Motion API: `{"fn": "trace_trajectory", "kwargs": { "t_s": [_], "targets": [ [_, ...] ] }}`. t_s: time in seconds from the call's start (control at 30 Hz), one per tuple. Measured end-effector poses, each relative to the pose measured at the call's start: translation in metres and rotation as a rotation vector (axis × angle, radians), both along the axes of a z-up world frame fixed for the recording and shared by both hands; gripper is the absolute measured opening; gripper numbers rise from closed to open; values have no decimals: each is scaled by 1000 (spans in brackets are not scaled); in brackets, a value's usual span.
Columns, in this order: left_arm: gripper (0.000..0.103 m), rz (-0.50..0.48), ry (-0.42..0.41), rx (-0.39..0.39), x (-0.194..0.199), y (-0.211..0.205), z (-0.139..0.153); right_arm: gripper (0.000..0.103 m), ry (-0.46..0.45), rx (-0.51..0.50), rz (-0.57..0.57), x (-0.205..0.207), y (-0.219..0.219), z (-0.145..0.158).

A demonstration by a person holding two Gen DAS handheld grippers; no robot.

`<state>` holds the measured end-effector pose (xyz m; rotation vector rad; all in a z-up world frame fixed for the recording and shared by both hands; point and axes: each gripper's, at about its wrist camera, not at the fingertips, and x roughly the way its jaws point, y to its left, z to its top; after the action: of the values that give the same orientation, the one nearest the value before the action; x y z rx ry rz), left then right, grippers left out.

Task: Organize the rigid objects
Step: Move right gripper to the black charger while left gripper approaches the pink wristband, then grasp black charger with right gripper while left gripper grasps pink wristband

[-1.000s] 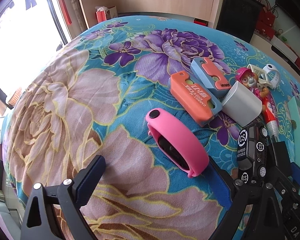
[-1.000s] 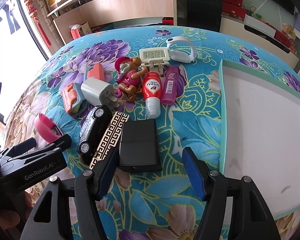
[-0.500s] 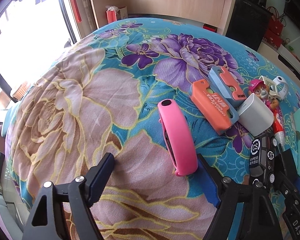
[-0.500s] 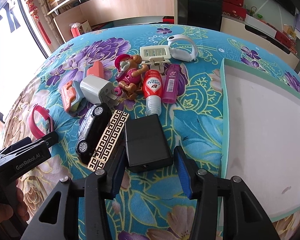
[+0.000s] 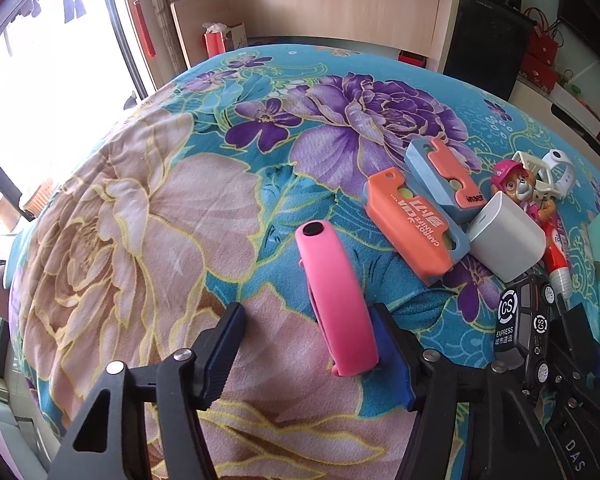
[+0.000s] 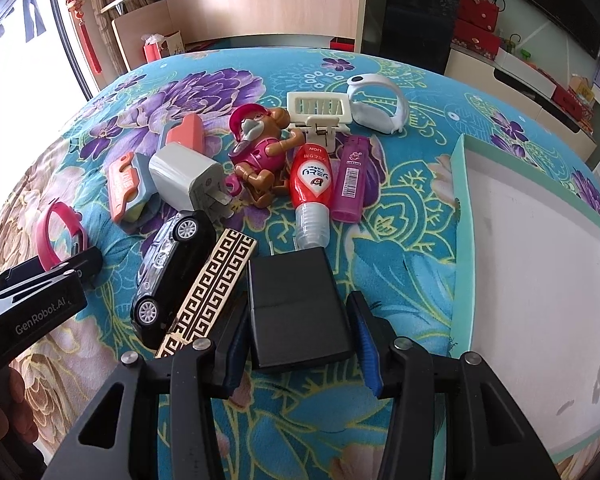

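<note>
A pink wristband (image 5: 336, 300) stands on edge on the floral cloth; it also shows in the right wrist view (image 6: 58, 236). My left gripper (image 5: 308, 352) is open around it, the right finger touching the band's near end, the left finger well apart. A black box (image 6: 296, 308) lies flat between the fingers of my right gripper (image 6: 296, 344), which has closed to the box's sides. A white tray with a green rim (image 6: 460, 208) lies to the right.
Beside the box lie a gold-patterned black bar (image 6: 212, 284) and a black toy car (image 6: 172, 256). Behind are a white charger (image 6: 184, 176), two orange-blue cutters (image 5: 416, 224), a toy dog figure (image 6: 260, 152), a red tube (image 6: 312, 188), a purple lighter (image 6: 350, 180), a white stand (image 6: 320, 112) and a white wristband (image 6: 376, 104).
My left gripper has narrowed and moved forward until the pink wristband sits between its fingers. My right gripper has moved forward and closed in on the sides of the black box.
</note>
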<state>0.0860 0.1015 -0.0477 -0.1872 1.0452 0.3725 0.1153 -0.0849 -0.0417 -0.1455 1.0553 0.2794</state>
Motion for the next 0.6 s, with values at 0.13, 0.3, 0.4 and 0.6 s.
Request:
{"fn": "trace_trajectory", "kwargs": {
  "t_s": [0.13,0.3,0.4,0.6],
  "targets": [
    [52,-19,-4,-7,0,-3,1,47,-4,6,-4,-1,-1,0],
    [28,-26,-26,-48,0,-2,5,45,-10,18,-11,-2,-3,1],
    [26,-28,-28,-49,-1,-4,5,44,-7,38,-19,-1,-6,2],
    [23,-17,-48,-76,-5,-1,8,44,-10,59,-25,-3,-8,4]
  ]
}}
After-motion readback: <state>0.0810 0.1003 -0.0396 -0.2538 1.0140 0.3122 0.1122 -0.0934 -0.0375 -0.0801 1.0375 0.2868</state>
